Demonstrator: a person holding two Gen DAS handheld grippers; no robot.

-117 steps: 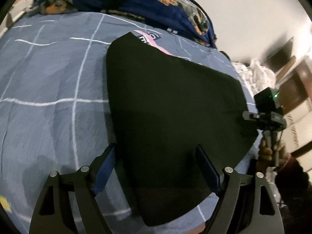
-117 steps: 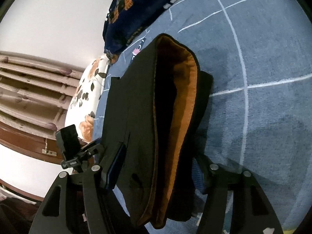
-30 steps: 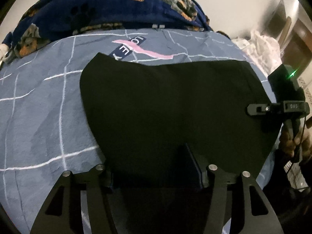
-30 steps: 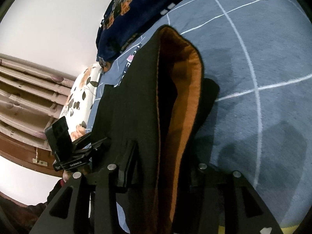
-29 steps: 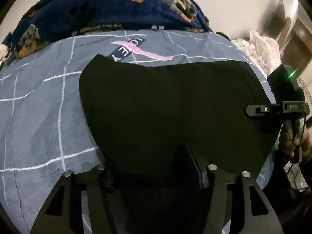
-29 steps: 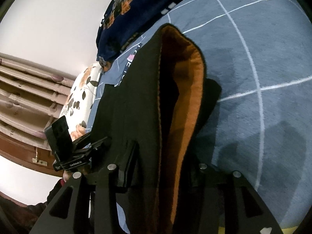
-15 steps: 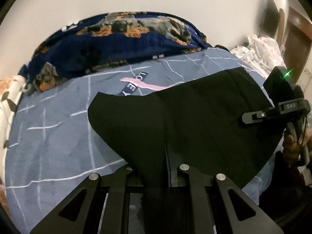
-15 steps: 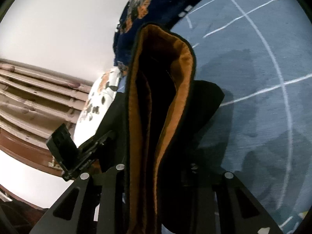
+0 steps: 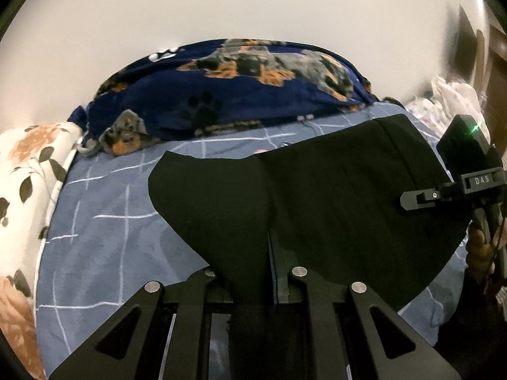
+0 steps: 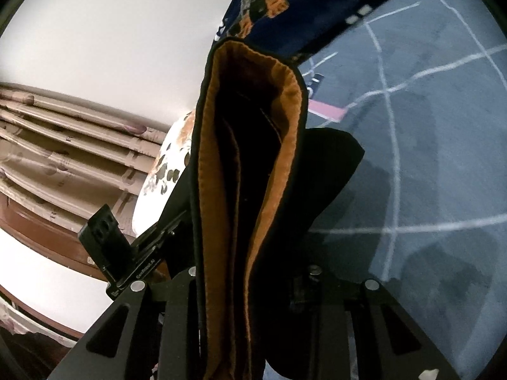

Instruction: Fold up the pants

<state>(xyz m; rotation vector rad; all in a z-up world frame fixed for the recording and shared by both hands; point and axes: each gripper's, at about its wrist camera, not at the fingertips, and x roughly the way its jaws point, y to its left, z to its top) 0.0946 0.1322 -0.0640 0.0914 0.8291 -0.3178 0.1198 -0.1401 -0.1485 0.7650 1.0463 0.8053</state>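
Observation:
Black pants (image 9: 317, 196) with an orange lining (image 10: 272, 145) are lifted off the blue checked bedsheet (image 9: 104, 221). My left gripper (image 9: 253, 281) is shut on the near edge of the cloth, which rises from its jaws and drapes back toward the bed. In the right wrist view my right gripper (image 10: 250, 288) is shut on the waistband end (image 10: 234, 190), whose open mouth stands upright in front of the camera. The right gripper's body (image 9: 456, 186) shows at the right edge of the left wrist view, a hand (image 9: 481, 247) below it. The left gripper's body (image 10: 126, 253) shows low left in the right wrist view.
A dark blue dog-print blanket (image 9: 240, 85) lies bunched along the far side of the bed by a white wall. A floral pillow (image 9: 28, 171) sits at the left. White cloth (image 9: 450, 104) is piled at the far right. A wooden headboard (image 10: 63, 145) runs behind.
Both grippers have closed on the pants and lifted them. The near edge now hangs up off the sheet, the waistband mouth stands upright, and more wall shows in both views.

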